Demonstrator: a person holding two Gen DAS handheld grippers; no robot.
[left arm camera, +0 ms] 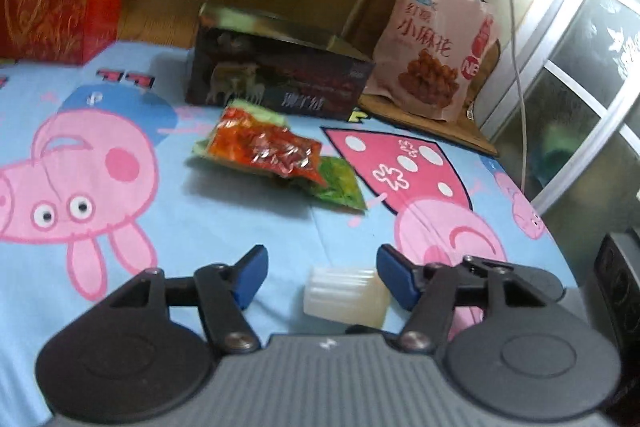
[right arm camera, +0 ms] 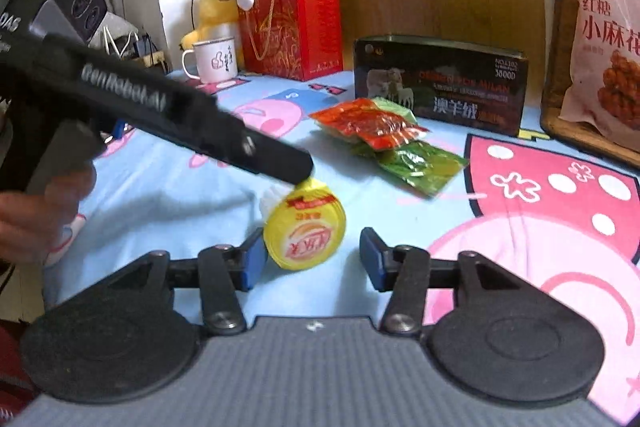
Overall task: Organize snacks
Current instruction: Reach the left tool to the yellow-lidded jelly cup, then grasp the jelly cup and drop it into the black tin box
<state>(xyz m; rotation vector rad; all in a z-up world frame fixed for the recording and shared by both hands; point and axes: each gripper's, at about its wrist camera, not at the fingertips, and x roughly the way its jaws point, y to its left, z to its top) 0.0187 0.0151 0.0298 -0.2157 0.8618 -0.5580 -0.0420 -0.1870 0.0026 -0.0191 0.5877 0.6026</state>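
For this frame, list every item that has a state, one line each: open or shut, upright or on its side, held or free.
left gripper: open, around the jelly cup, not clamped.
right gripper: open, empty.
jelly cup: on its side, sealed, free.
red snack packet: sealed, lying atop the green packet.
dark box: lid off.
pink snack bag: sealed, upright, leaning.
mug: upright.

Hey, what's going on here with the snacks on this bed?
A person is working with two hand-held grippers over a cartoon pig sheet. Both are open around the same small jelly cup lying on its side: the left hand-held gripper faces its clear base, the right hand-held gripper its yellow lid. Neither has closed on it. Farther back, red and green snack packets lie in a loose pile before a dark tin box, with a pink snack bag beside it.
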